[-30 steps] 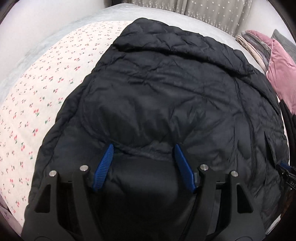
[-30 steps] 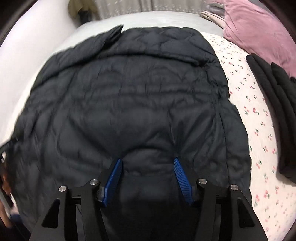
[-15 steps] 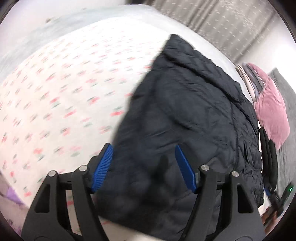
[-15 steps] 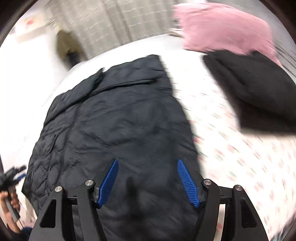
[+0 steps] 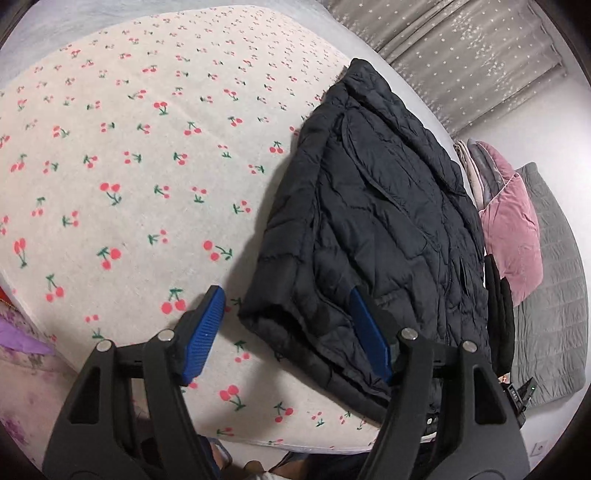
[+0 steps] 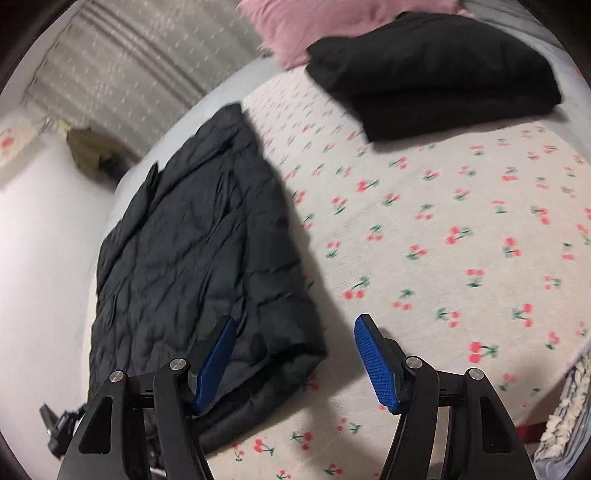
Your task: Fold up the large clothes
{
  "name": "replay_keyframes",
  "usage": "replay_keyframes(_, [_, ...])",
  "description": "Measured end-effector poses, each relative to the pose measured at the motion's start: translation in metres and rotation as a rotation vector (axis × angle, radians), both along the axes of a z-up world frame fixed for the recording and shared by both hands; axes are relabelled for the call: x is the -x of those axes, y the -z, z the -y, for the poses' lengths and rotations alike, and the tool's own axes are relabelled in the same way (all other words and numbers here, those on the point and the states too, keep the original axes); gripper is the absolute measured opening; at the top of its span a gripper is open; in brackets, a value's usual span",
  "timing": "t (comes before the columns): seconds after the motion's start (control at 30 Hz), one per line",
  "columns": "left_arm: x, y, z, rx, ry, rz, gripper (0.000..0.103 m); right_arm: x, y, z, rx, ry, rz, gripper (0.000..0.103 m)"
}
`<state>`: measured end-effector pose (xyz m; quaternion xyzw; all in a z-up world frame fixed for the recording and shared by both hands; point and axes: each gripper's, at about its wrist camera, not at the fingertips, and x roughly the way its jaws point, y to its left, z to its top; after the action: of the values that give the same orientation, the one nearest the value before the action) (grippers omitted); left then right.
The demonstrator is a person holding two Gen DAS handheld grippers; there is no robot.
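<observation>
A black quilted puffer jacket [image 5: 369, 221] lies folded into a long strip on the cherry-print bed cover [image 5: 129, 166]. My left gripper [image 5: 286, 321] is open and empty, hovering over the jacket's near left corner. In the right wrist view the jacket [image 6: 199, 251] lies to the left. My right gripper [image 6: 293, 356] is open and empty, above the jacket's near right corner and the bed cover [image 6: 443, 240].
A folded black garment [image 6: 432, 70] and a pink pillow [image 6: 332, 22] lie at the far side of the bed. The pink pillow [image 5: 511, 236], a grey quilt [image 5: 554, 295] and grey curtains [image 5: 461, 55] show in the left wrist view.
Both grippers have pulled back and swung outward from above the jacket's middle: the left toward its left edge, the right toward its right edge. Both stay open.
</observation>
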<state>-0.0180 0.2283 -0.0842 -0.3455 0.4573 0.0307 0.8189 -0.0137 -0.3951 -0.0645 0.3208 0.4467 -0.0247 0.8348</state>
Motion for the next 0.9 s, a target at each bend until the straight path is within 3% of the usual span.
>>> replay_keyframes(0.07, [-0.003,0.005,0.003,0.030,0.002,-0.001,0.057,-0.007,0.005,-0.005,-0.048,-0.053,-0.025,0.053])
replay_keyframes(0.1, [-0.004,0.007,0.004,0.044,0.005,-0.004,0.036,-0.012,0.008,-0.009,-0.061,-0.079,-0.027,0.048])
replay_keyframes(0.13, [-0.007,0.011,0.005,0.064,0.009,-0.013,0.019,-0.012,0.010,-0.012,-0.077,-0.106,-0.022,0.033])
replay_keyframes(0.17, [-0.009,0.013,0.006,0.076,0.010,-0.016,0.015,-0.014,0.011,-0.015,-0.102,-0.134,-0.016,0.021])
replay_keyframes(0.23, [-0.009,0.014,0.006,0.084,-0.002,-0.010,0.008,-0.015,0.012,-0.017,-0.108,-0.131,-0.008,0.010])
replay_keyframes(0.5, [0.017,-0.010,0.023,-0.022,-0.023,0.083,0.005,0.014,-0.005,0.001,-0.183,-0.035,0.152,0.005])
replay_keyframes(0.8, [0.053,-0.027,0.030,-0.075,-0.068,0.173,0.004,0.048,-0.025,0.002,-0.207,-0.031,0.244,0.005])
replay_keyframes(0.9, [0.052,-0.026,0.032,-0.112,-0.065,0.169,0.004,0.051,-0.029,0.000,-0.182,-0.035,0.255,0.005])
